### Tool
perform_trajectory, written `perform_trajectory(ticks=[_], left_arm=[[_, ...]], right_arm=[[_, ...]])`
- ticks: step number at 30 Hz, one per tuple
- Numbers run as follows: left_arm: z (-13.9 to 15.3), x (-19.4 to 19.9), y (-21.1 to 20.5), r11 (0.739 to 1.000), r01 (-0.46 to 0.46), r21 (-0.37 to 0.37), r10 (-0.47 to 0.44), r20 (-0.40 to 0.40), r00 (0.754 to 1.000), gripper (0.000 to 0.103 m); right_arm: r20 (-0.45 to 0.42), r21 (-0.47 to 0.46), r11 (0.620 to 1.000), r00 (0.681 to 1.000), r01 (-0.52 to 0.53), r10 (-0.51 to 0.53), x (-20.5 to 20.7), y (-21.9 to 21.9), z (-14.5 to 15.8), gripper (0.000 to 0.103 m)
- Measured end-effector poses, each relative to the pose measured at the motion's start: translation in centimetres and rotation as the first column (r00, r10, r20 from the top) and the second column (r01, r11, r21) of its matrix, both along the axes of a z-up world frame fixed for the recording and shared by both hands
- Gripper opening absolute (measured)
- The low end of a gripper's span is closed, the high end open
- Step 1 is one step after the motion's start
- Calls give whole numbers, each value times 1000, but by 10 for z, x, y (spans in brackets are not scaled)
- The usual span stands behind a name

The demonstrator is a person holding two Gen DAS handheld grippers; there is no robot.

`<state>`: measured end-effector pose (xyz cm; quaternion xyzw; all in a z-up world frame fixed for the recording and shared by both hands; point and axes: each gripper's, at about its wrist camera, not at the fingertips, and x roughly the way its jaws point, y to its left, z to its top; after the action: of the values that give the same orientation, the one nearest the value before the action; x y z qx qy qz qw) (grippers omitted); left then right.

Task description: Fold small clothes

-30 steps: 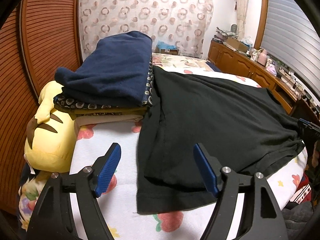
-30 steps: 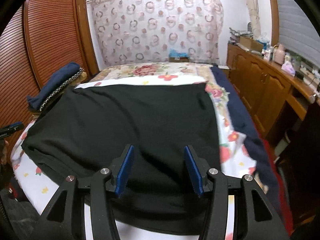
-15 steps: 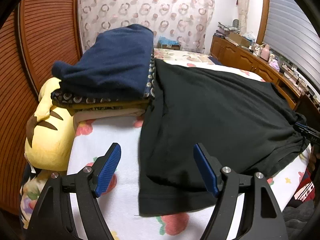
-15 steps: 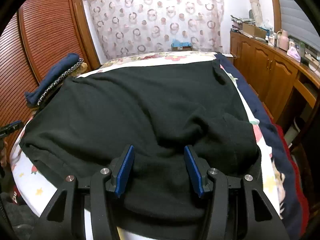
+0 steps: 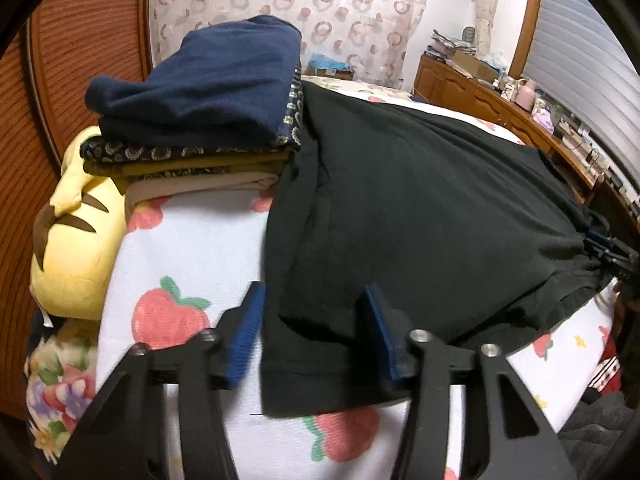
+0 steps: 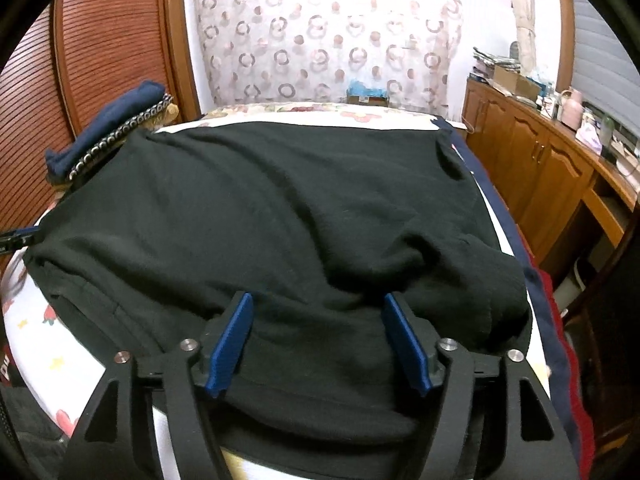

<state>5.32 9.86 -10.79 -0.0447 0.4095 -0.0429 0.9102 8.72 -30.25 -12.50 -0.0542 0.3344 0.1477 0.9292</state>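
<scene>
Black garment lies on strawberry-print bed; left gripper closing astride its edge, right gripper opening over it; wooden cabinets alongside.

Home bedroom, bed, curtain, wooden cabinets

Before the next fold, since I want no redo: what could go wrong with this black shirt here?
1. The left gripper is closing over the black shirt's corner and may pinch only the top layer.
2. The shirt's edge lies against the stack of folded clothes; lifting could drag it askew.
3. The right gripper is opening over bunched cloth; that wrinkle may get folded in.
</scene>
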Motion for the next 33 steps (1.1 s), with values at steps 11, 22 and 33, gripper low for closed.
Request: perform_trajectory(ticks=[11, 22, 33], left_arm=[[3, 4, -4, 1000, 22, -5, -22, 5, 1000, 9], [62, -10, -44, 994, 106, -23, -98, 239, 966, 7], [122, 29, -120, 945, 324, -37, -292, 347, 891, 6]], right_arm=[[-15, -53, 999, 1000, -7, 6, -1, 3, 5, 73], [3, -12, 999, 1000, -29, 29, -8, -13, 10, 73], [47, 25, 1000, 999, 12, -13, -28, -39, 21, 73]])
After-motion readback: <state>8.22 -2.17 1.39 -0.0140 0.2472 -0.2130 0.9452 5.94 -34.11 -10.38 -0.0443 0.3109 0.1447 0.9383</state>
